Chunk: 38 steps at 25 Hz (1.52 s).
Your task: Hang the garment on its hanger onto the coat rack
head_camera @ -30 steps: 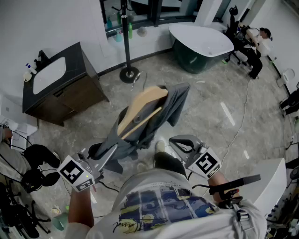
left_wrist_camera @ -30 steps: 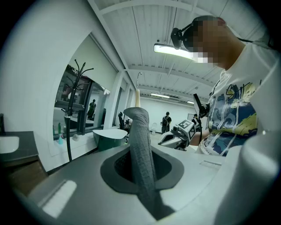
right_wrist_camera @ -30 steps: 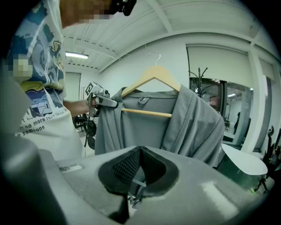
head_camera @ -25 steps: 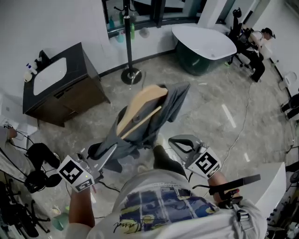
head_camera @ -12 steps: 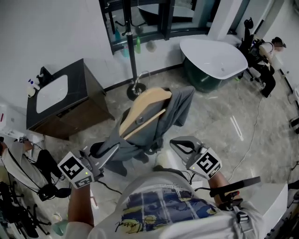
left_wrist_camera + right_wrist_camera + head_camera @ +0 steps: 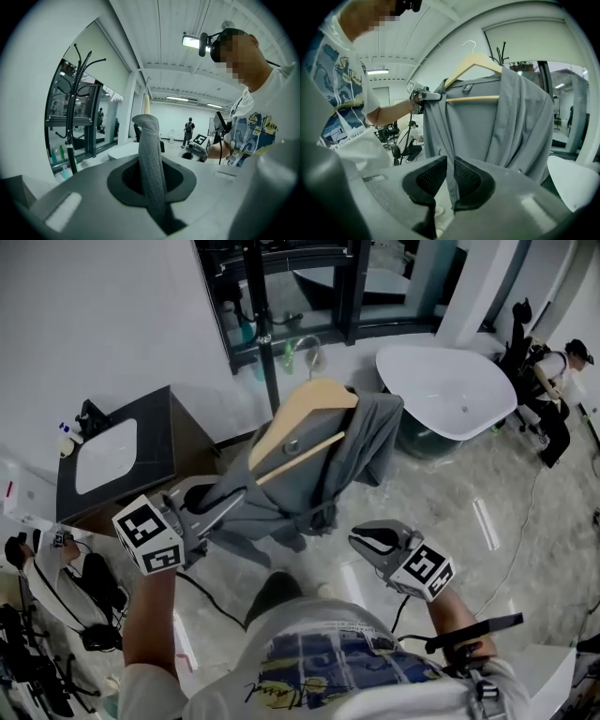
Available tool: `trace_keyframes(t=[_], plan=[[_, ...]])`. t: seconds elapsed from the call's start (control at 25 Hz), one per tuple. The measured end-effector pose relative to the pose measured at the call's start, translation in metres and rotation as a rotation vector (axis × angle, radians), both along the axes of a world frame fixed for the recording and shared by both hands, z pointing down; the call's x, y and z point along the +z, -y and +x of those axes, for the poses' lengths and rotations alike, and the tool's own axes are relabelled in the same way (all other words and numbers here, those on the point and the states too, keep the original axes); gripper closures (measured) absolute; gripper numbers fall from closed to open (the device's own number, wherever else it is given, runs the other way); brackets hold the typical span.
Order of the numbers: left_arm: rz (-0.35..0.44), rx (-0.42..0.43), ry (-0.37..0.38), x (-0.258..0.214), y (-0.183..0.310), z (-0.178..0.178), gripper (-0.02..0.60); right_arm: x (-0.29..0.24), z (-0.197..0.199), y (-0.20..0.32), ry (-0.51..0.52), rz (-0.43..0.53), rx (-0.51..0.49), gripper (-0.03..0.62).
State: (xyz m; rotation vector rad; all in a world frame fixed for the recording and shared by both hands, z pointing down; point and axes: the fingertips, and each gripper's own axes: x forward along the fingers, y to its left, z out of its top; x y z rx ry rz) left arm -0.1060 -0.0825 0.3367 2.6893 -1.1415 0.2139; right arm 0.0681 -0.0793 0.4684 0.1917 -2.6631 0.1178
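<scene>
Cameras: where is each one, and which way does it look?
Head view: on the head, looking down at garment, left gripper, right gripper, forearms.
Left gripper view: on that gripper, along jaws shut on garment, toward rack; torso shows.
Right gripper view: on that gripper, facing hanger; left arm shows.
Both gripper views show the garment and the other gripper.

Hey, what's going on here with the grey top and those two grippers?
A person is holding up a grey garment on a wooden hanger, facing the coat rack. The left gripper is clamped on a fold of the garment and carries it. The right gripper hangs apart from it, jaws a slit apart and empty. The hanger is not yet on the rack.
</scene>
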Motion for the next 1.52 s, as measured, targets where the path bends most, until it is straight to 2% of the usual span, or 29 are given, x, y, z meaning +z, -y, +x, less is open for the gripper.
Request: trace_keyframes(t=[0.08, 0.24, 0.64, 1.0, 1.16, 1.28, 1.52], plan=[[-0.002, 0.006, -0.002, -0.008, 0.036, -0.014, 0.555, 0.004, -0.011, 0.021, -0.022, -0.009, 0.009, 0.545], [0.008, 0.034, 0.000, -0.017, 0.101, -0.055, 0.555, 0.000, -0.038, 0.059, 0.021, -0.004, 0.059, 0.545], [-0.008, 0.089, 0.008, -0.059, 0.274, -0.129, 0.555, -0.026, -0.076, 0.157, 0.035, -0.012, 0.242, 0.545], [-0.040, 0.037, -0.027, -0.028, 0.343, -0.162, 0.555, 0.001, -0.086, 0.170, 0.015, 0.003, 0.339, 0.546], [-0.059, 0.045, -0.043, -0.018, 0.383, -0.175, 0.555, 0.002, -0.099, 0.185, 0.003, -0.009, 0.350, 0.546], [-0.064, 0.055, -0.034, -0.012, 0.399, -0.177, 0.555, 0.000, -0.100, 0.189, -0.011, -0.013, 0.366, 0.546], [-0.070, 0.023, -0.053, 0.002, 0.413, -0.194, 0.555, 0.000, -0.097, 0.198, -0.023, -0.018, 0.405, 0.546]])
